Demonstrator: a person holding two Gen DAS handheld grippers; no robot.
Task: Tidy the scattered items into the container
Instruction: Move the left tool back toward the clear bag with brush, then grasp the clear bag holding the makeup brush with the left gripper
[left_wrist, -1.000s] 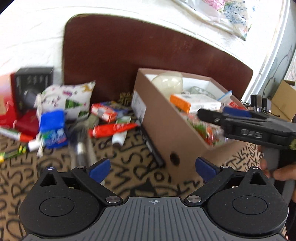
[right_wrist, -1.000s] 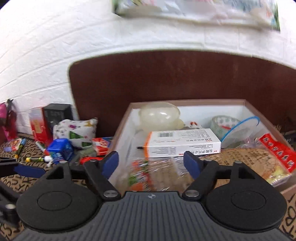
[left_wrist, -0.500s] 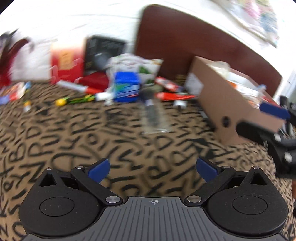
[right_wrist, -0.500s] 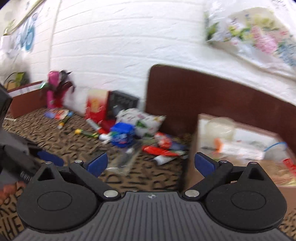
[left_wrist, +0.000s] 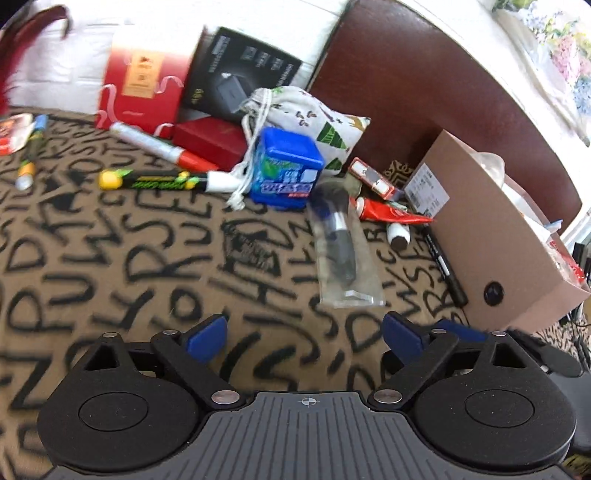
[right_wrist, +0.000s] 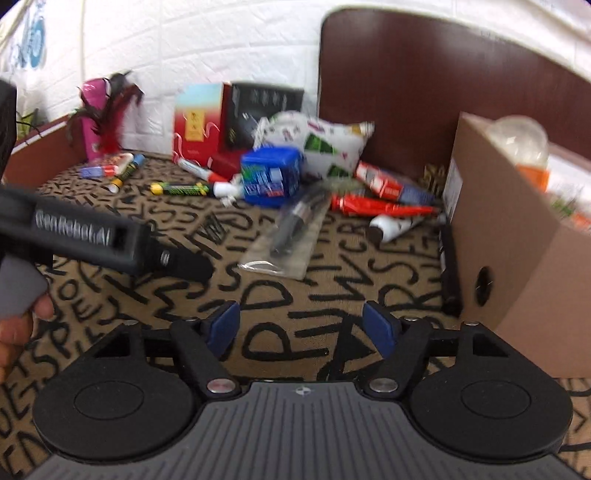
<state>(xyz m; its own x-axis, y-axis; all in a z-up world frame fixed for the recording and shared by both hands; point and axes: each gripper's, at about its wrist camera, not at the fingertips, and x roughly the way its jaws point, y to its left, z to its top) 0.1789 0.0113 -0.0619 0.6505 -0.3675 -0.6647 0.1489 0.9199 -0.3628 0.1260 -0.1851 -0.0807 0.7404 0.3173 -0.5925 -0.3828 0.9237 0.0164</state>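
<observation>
Open patterned cloth (left_wrist: 155, 266) in front of both grippers, nothing on it up to the bagged brush (left_wrist: 341, 254), which lies alone mid-floor w/ room on both sides. Behind it clutter is packed tight: blue tub (left_wrist: 286, 168), drawstring pouch (left_wrist: 314, 122), red tube (left_wrist: 391, 214), markers. Cardboard box (left_wrist: 491, 236) walls off the right; black pen (left_wrist: 445, 266) lies just beside its base. Left gripper body (right_wrist: 92, 236) blocks the left side in right wrist view.

Count: 1 cardboard box (left_wrist: 491, 236), 1 blue tub (left_wrist: 286, 168), 1 drawstring pouch (left_wrist: 314, 118), 1 bagged brush (left_wrist: 341, 251), 2 tubes near box: red tube (left_wrist: 388, 214), white tube (right_wrist: 393, 226).
</observation>
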